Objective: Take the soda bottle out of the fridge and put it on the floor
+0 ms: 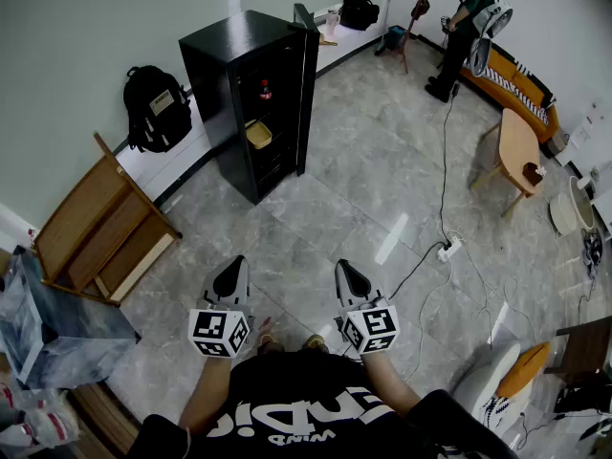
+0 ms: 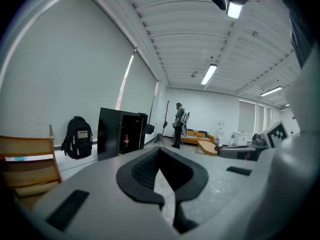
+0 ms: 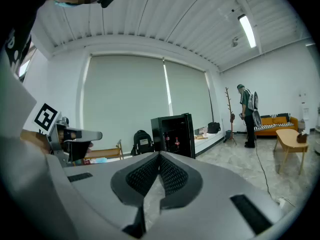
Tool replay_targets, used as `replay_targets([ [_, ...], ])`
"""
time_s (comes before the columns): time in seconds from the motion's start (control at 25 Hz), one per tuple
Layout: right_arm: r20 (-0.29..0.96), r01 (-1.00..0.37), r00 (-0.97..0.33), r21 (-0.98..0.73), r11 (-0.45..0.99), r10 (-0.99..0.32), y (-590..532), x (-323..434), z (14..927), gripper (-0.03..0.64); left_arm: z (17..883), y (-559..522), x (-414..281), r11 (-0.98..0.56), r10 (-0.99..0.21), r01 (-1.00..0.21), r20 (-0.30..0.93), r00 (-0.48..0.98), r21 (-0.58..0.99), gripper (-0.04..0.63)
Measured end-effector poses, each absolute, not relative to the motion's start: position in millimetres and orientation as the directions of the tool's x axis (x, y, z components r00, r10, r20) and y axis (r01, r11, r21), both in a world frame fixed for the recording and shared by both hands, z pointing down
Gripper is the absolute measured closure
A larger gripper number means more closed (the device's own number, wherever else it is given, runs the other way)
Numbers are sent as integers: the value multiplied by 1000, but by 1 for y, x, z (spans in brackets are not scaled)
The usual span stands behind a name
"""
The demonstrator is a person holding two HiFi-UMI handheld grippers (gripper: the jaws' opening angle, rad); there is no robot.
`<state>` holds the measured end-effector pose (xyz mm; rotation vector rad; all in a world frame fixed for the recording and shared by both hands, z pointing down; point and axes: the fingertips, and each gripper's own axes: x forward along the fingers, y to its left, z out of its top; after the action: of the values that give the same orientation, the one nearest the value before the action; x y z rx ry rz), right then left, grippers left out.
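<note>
Soda bottle [image 1: 265, 89]: stands upright on an upper shelf inside the black fridge [image 1: 215, 94], which is far off at the left wall with its door swung open.
Bottle to claws: well apart. The left claw [image 1: 231, 277] and right claw [image 1: 351, 277] are held side by side near the person's body, and the fridge is far ahead of them and a little left, with bare floor [image 1: 316, 208] between.
State of left claw: jaws closed tip to tip, with nothing between them and touching nothing.
State of right claw: jaws closed tip to tip as well, empty and in the air.
Hard to make out: from the head view the bottle is only a small dark shape with a red label. The right gripper view shows two red-marked shapes on that shelf, and I cannot tell whether both are bottles. A yellowish thing on a lower shelf is too small to name, and the bottom shelves are lost in shadow.
Cut off: the person's body at the near edge.
</note>
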<state>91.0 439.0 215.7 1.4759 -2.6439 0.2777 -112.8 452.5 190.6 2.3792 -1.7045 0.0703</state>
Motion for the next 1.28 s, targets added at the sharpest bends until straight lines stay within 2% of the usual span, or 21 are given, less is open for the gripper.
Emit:
replay_targets([
  [0.64, 163, -861, -507, -135, 490, -846, 447, 42, 218, 594, 189, 450, -137, -402, -898, -905, 132, 419, 138, 589],
  [1.28, 133, -901, -430, -129, 414, -893, 399, 37, 226, 594, 212, 406, -159, -428, -882, -893, 152, 446, 139, 589],
])
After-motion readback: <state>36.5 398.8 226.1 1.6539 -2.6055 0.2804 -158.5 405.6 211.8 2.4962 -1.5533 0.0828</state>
